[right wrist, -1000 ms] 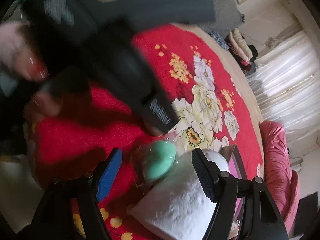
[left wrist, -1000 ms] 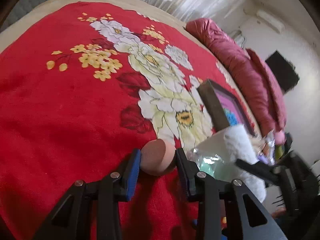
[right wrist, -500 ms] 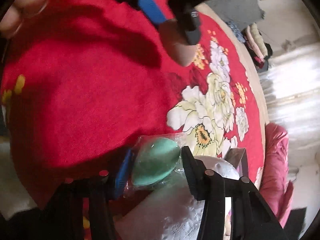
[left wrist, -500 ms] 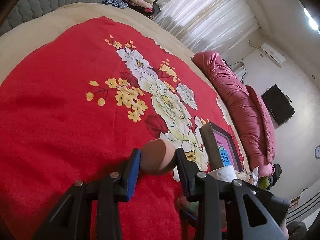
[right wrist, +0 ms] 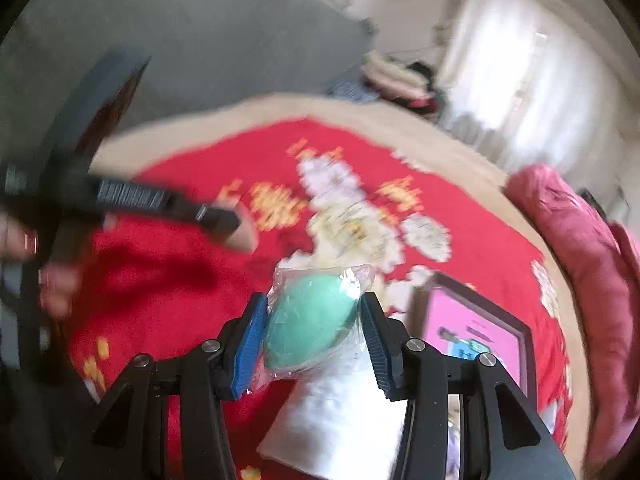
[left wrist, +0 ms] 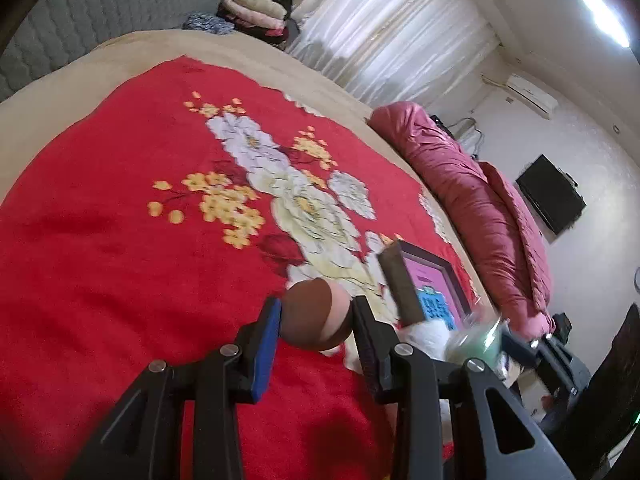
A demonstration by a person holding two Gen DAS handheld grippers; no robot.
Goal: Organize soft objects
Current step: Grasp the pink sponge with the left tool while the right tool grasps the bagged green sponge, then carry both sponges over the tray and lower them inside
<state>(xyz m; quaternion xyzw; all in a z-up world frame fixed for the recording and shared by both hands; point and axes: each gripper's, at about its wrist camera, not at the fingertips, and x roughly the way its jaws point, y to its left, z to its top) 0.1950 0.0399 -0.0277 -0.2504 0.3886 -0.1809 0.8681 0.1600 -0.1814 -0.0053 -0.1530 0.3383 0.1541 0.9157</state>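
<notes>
The left tool (left wrist: 316, 322) is clamped on a brown egg-shaped sponge (left wrist: 316, 316), which sits between its two pads and is lifted clear of the red flowered blanket (left wrist: 100, 260) covering the bed. The right tool (right wrist: 314, 330) has just been closing its jaws, and they now grip a green egg-shaped sponge (right wrist: 310, 322) wrapped in a clear plastic bag (right wrist: 360, 276); both pads press the sides of the bag, and the sponge fills the gap between them. Below and just past the right tool a white fluffy cloth (right wrist: 340, 412) lies on the blanket, and to its right a dark-framed box with a pink printed face (right wrist: 476, 328) stands beside it. In the left wrist view the same box (left wrist: 424, 276) appears right of the brown sponge, with the green sponge blurred low at the right. A rolled pink quilt (left wrist: 480, 208) lies along the far right edge of the bed.
</notes>
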